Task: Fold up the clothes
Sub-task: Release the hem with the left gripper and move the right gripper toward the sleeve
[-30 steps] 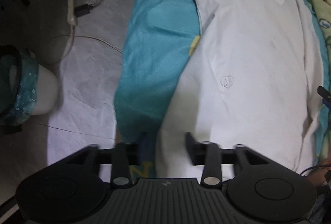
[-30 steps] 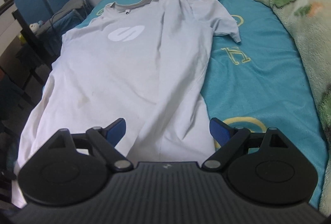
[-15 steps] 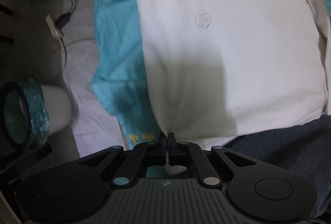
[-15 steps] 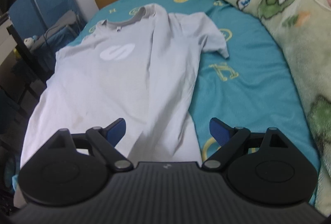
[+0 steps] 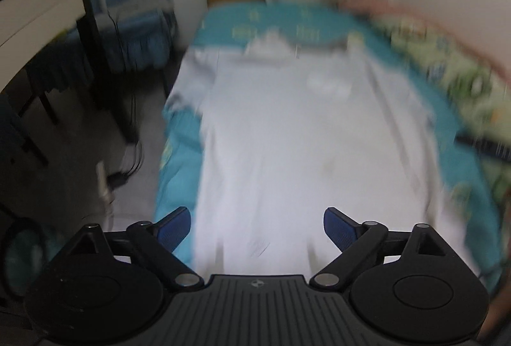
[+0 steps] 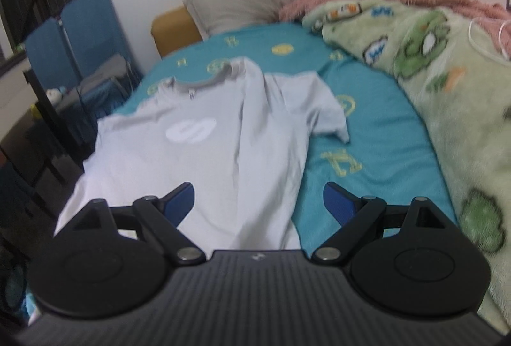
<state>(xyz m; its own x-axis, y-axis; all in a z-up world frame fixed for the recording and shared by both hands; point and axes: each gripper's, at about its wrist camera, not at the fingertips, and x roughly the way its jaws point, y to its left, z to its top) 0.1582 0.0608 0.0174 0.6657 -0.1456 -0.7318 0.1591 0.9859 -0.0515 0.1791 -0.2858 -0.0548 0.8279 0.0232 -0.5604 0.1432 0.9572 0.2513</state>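
One view only: pillow [image 6: 255, 3].

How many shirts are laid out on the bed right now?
1: a white T-shirt spread flat on the teal sheet, collar toward the pillow. Others could be hidden under the green blanket.

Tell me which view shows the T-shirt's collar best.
Right wrist view: the grey collar of the white T-shirt is fairly sharp, lying open on the teal bedsheet with a small tag visible. The left wrist view is motion-blurred; there the collar is only a pale smear at the shirt's far end.
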